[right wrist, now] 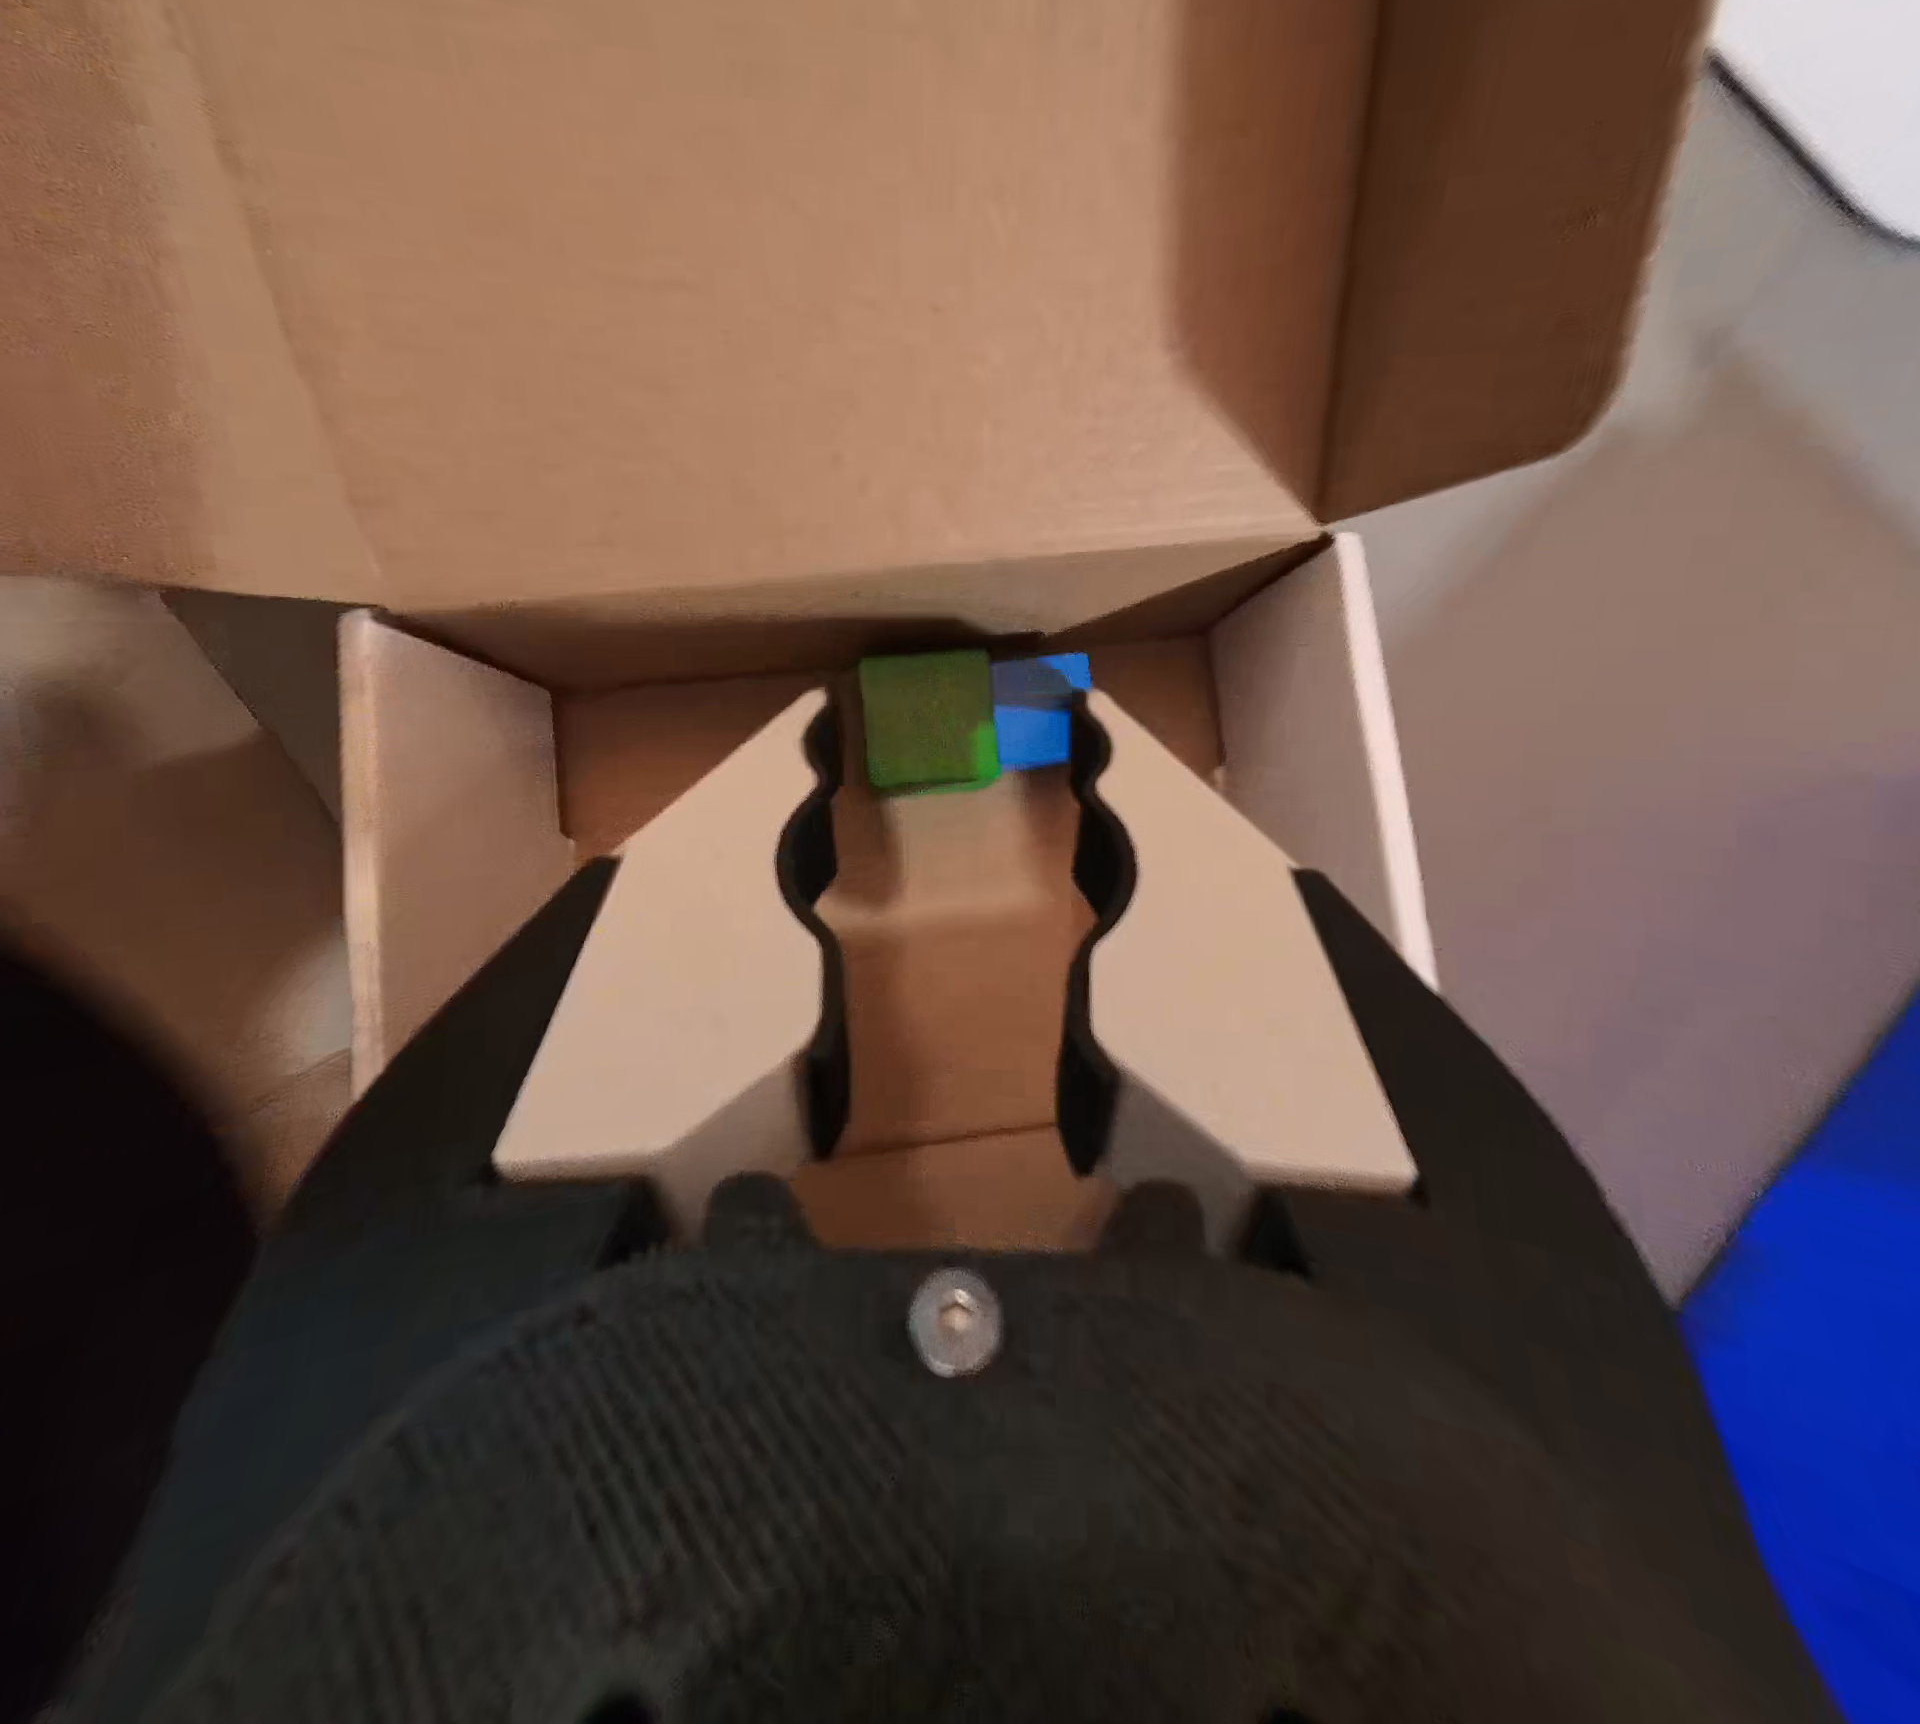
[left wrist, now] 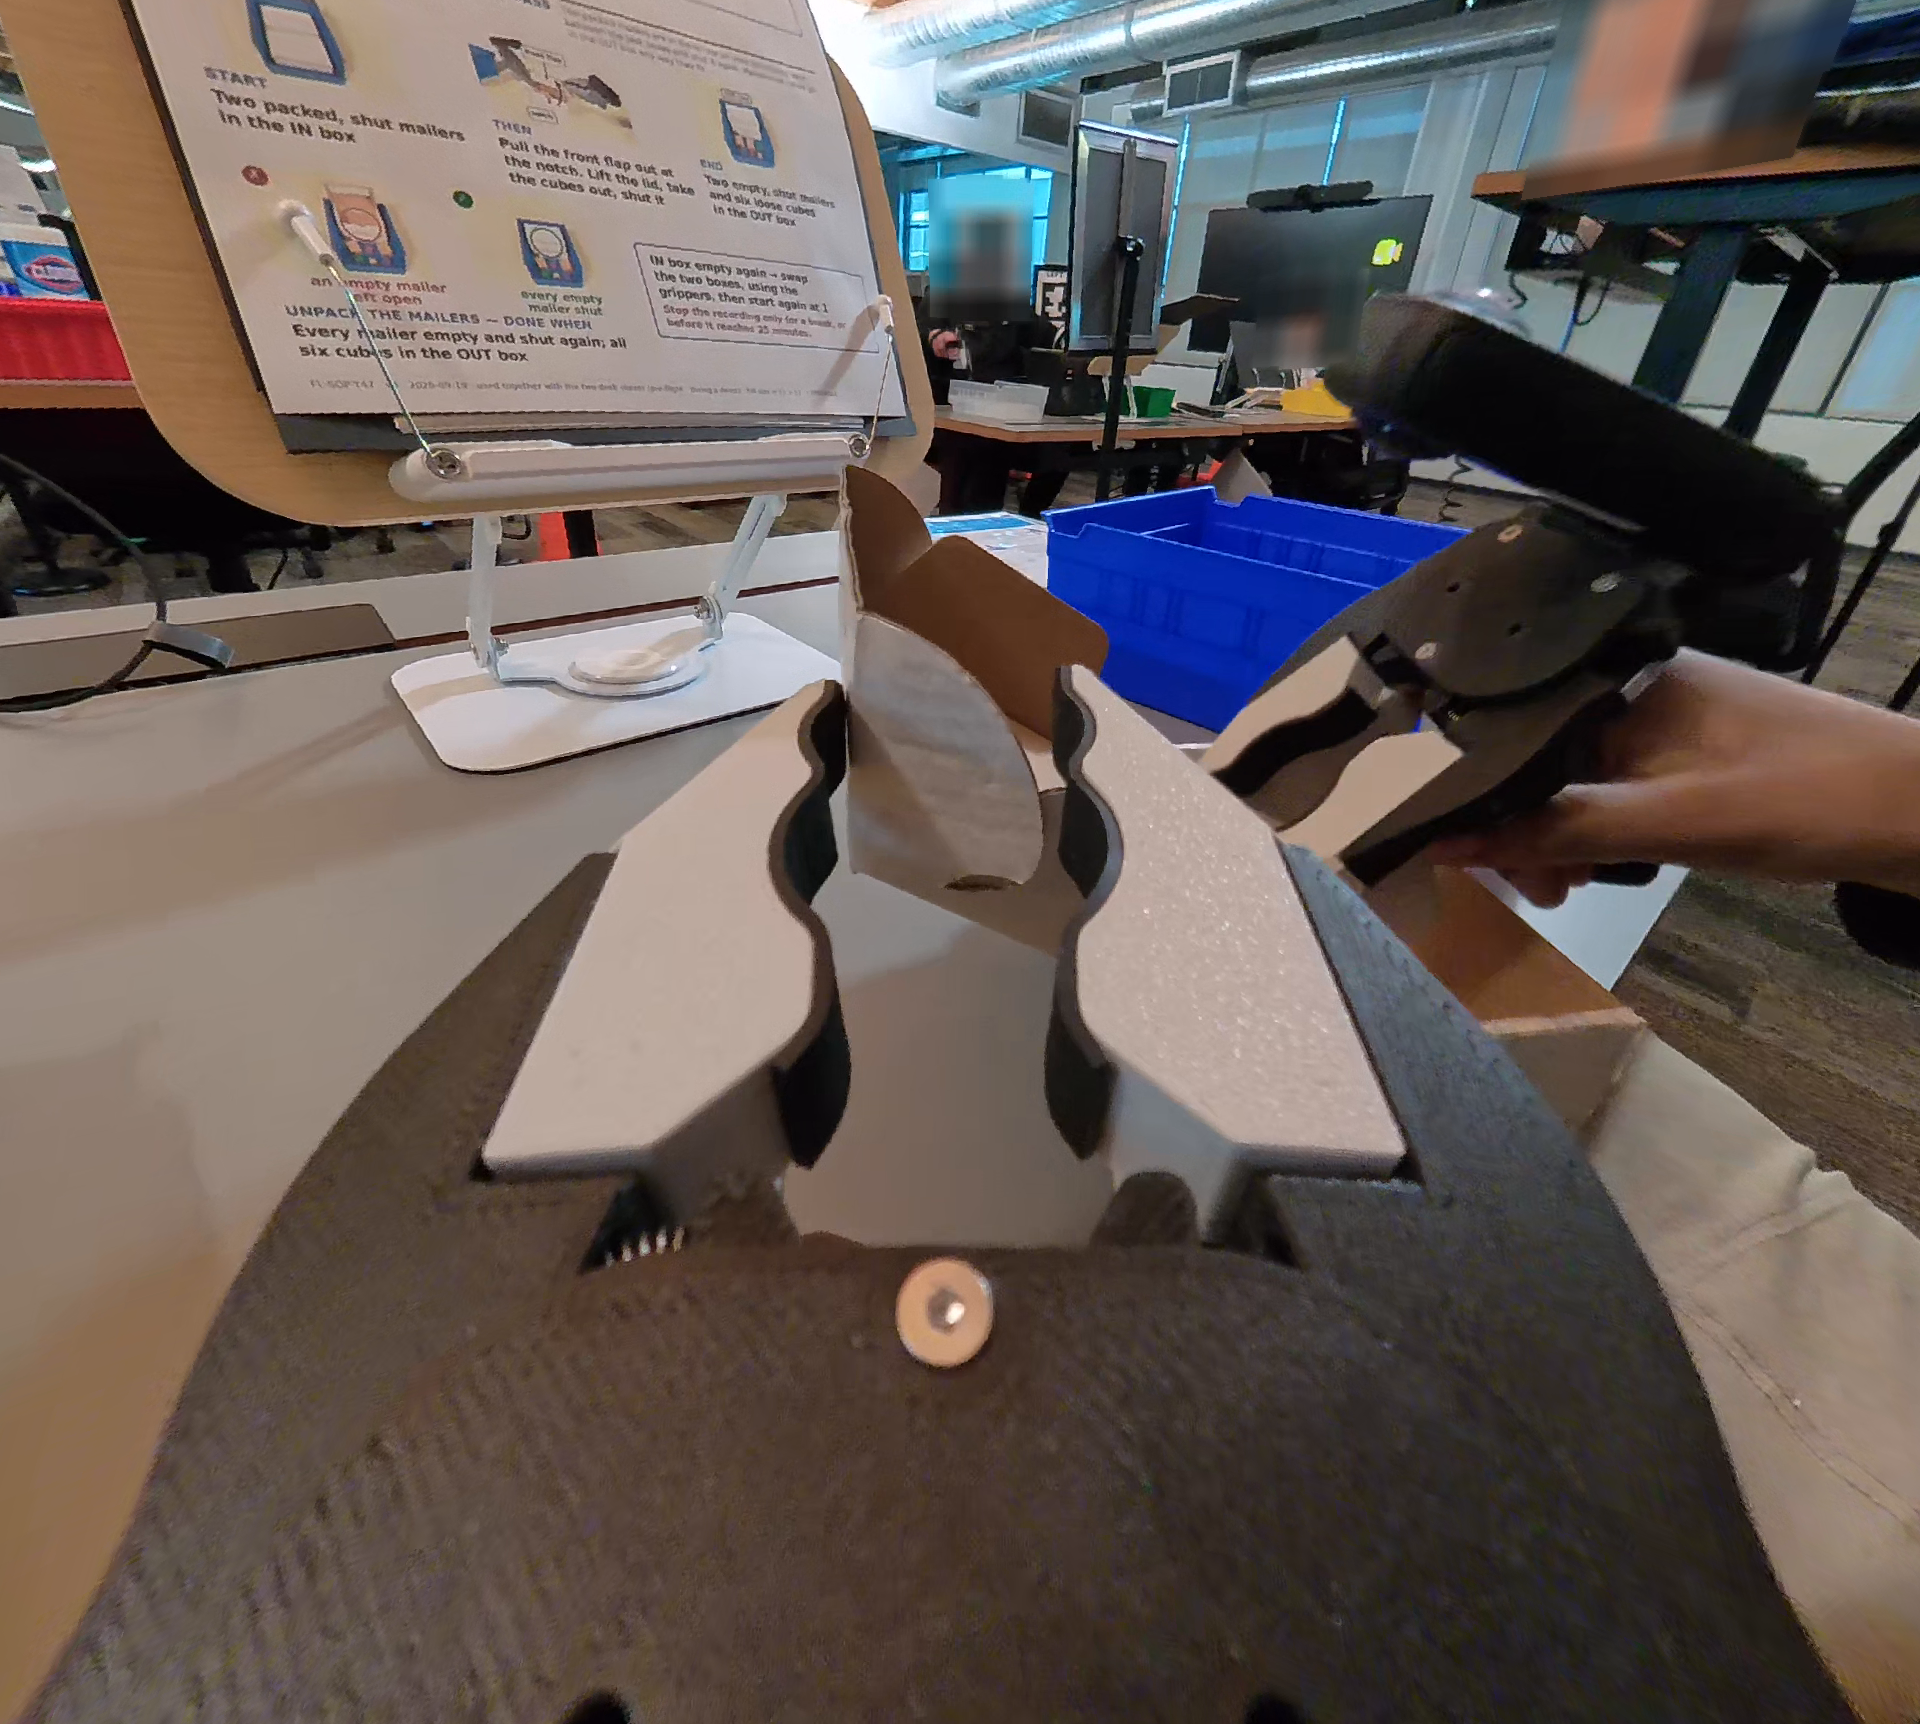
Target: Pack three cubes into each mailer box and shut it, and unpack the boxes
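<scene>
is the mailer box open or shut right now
Open. The mailer box has its lid raised, so a green cube and a blue cube show inside.

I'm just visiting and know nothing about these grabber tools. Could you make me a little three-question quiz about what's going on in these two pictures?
1. True or false: the mailer box has its lid raised.
2. Which cubes show inside the box? A) red and yellow B) green and blue C) none
3. Fill in: behind the box, by the right gripper, stands a plastic bin coloured ____.

Key
1. True: the lid stands up and the left gripper straddles a side flap, jaws apart.
2. B: a green cube sits beside a blue cube at the back wall, just ahead of the right gripper's open fingers.
3. Blue.
</scene>
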{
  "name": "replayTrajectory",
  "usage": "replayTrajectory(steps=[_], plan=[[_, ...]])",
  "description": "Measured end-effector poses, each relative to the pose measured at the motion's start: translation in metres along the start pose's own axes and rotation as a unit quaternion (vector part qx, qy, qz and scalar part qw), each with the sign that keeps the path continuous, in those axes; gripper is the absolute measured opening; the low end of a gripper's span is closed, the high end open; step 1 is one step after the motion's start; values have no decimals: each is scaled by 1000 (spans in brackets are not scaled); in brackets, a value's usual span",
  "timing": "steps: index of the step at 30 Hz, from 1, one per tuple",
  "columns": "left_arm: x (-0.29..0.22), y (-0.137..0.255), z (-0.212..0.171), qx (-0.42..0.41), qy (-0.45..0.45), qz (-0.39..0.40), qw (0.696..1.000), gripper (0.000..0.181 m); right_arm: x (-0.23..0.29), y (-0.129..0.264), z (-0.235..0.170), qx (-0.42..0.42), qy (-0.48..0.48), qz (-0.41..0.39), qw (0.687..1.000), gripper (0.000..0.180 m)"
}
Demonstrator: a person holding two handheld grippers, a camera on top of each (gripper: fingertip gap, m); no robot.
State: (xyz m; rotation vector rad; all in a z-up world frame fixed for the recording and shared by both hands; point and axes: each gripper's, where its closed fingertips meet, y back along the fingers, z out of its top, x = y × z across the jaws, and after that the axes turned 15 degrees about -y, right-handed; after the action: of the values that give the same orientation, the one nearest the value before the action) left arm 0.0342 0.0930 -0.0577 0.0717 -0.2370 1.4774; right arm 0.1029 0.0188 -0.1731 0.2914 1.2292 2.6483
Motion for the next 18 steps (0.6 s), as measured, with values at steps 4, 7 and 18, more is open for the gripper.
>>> replayTrajectory(steps=[4,7,18], plan=[[2,-1,-2,1,2,-2,1000,38,6,12,10,-33,-2,30,999,24],[4,-1,-2,2,6,1,1000,38,-1,48,36,-105,-22,47,993,23],[1,-1,-1,1,-1,1,1000,38,-235,169,-21,-150,-194,-218,945,24]])
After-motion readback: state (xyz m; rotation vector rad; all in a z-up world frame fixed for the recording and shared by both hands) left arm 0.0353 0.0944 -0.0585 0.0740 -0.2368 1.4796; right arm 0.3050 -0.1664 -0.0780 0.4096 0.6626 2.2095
